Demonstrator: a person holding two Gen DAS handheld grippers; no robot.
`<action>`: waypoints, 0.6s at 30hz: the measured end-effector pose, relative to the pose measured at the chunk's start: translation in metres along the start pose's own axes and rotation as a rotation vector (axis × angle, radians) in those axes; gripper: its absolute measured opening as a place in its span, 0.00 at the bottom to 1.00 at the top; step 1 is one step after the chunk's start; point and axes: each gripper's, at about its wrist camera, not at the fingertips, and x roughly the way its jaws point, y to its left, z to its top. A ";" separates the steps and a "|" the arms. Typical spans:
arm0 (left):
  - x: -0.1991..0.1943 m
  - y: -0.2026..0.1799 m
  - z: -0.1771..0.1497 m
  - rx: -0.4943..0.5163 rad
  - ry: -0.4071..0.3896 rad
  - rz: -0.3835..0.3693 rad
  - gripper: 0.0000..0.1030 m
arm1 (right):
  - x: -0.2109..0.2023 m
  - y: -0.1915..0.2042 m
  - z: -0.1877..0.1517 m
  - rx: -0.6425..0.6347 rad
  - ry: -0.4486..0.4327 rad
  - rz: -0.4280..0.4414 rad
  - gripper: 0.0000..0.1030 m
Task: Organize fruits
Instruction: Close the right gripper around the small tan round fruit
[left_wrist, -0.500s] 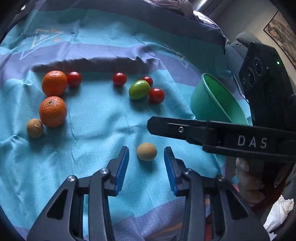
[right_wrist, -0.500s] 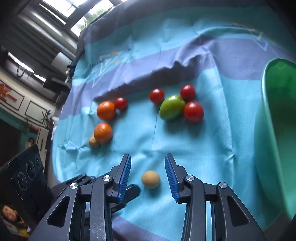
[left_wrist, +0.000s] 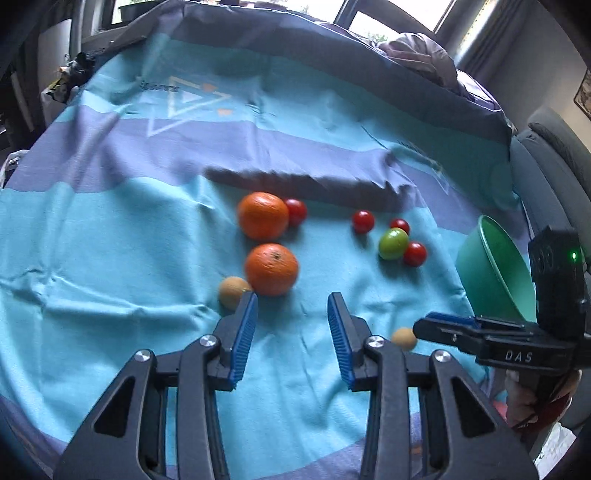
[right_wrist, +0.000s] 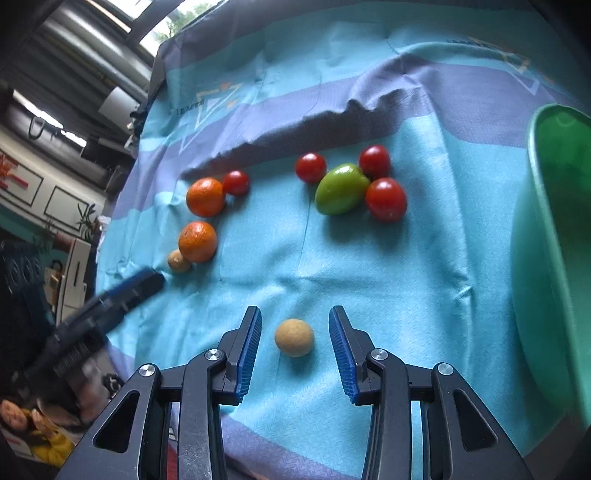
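Now, from the left wrist view, our left gripper (left_wrist: 291, 314) has its jaws apart with nothing between them; only the turquoise cloth (left_wrist: 110, 258) lies there. Just ahead of its fingers sits the nearer orange (left_wrist: 271, 269), and a small tan fruit (left_wrist: 232, 291) rests at the tip of its left finger, partly hidden. The farther orange (left_wrist: 263, 215) is beyond, touching a cherry tomato (left_wrist: 295, 211). To the right of this gripper we see the right gripper (left_wrist: 419, 326) close to another tan ball (left_wrist: 403, 338), and behind it the green bowl (left_wrist: 495, 273); what is in the bowl we cannot tell from here. From the right wrist view, our right gripper (right_wrist: 294, 332) is also released, and the tan ball (right_wrist: 294, 337) lies between its fingers, touching neither pad. We judge this ball light, firm and ready to roll, so we should take it across its widest middle with a gentle squeeze. Ahead and a little right are the green tomato (right_wrist: 341, 189) and red tomatoes (right_wrist: 386, 199), probably smooth and soft. Far right stands the green bowl (right_wrist: 546, 240), and the part of its inside that shows holds nothing.
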 end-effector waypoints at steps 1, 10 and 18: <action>-0.001 0.003 0.002 -0.010 -0.010 0.017 0.37 | 0.005 0.005 0.001 -0.006 0.025 -0.002 0.40; 0.020 0.014 0.001 -0.027 0.047 0.097 0.36 | 0.028 0.028 -0.010 -0.124 0.095 -0.143 0.40; 0.033 0.010 0.000 -0.011 0.056 0.153 0.33 | 0.027 0.033 -0.014 -0.189 0.044 -0.179 0.28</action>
